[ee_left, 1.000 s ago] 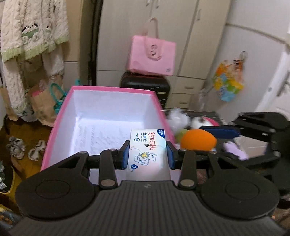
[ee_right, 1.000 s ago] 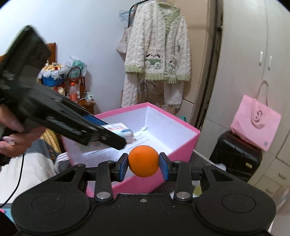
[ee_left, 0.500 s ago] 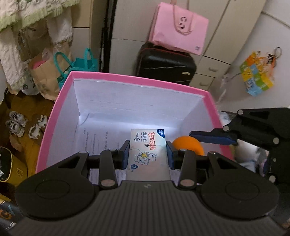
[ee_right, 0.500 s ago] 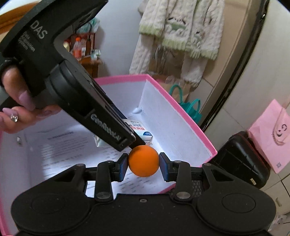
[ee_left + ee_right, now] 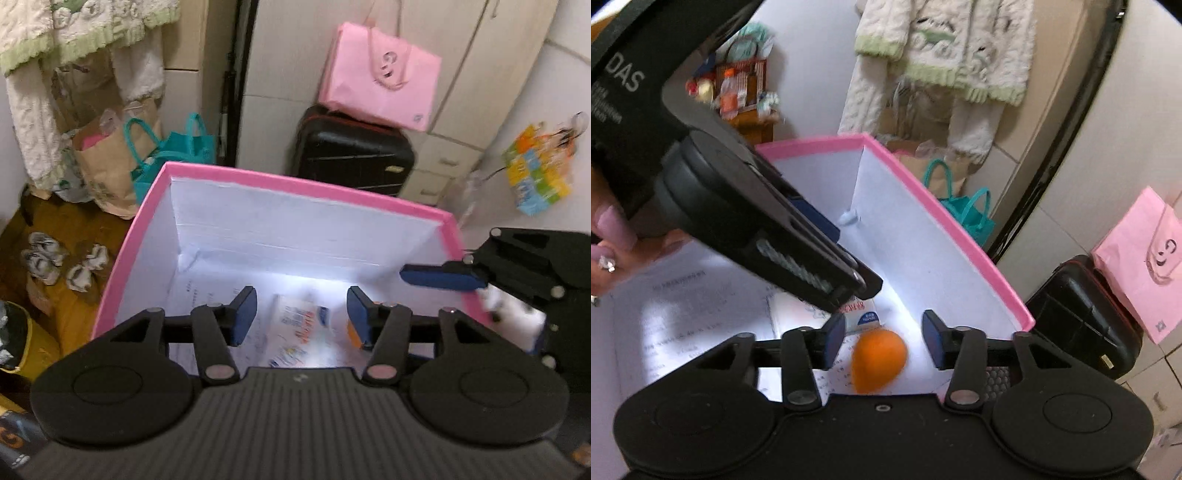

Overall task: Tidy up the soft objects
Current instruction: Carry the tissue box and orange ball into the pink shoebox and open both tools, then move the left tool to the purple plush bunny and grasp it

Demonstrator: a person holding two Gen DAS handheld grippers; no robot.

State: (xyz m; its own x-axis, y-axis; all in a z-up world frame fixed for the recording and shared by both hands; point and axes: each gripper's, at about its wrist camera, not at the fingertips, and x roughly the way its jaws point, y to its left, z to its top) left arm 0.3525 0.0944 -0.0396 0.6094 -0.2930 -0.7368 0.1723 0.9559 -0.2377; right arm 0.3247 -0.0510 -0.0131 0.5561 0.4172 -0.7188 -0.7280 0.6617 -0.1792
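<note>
A pink box (image 5: 295,184) with white walls and printed paper on its floor fills both views. My left gripper (image 5: 301,317) hangs over it with its jaws opening. The tissue pack (image 5: 299,328) is blurred below and between the pads, touching neither. My right gripper (image 5: 882,339) is beside it, jaws also opening. The orange ball (image 5: 879,360) is blurred and loose below its pads, over the box floor. The tissue pack (image 5: 862,317) shows just beyond the ball. A person's hand (image 5: 613,240) holds the left gripper's body (image 5: 757,221).
Beyond the box stand a black suitcase (image 5: 354,151) with a pink tote bag (image 5: 380,77) on it, a teal bag (image 5: 184,147) and a paper bag (image 5: 107,162). A knit cardigan (image 5: 945,48) hangs on the wall. Slippers (image 5: 59,262) lie on the floor at left.
Both grippers moved over the box and sank slightly, then their jaws opened. The tissue pack and the orange ball have left the pads and dropped towards the box floor.
</note>
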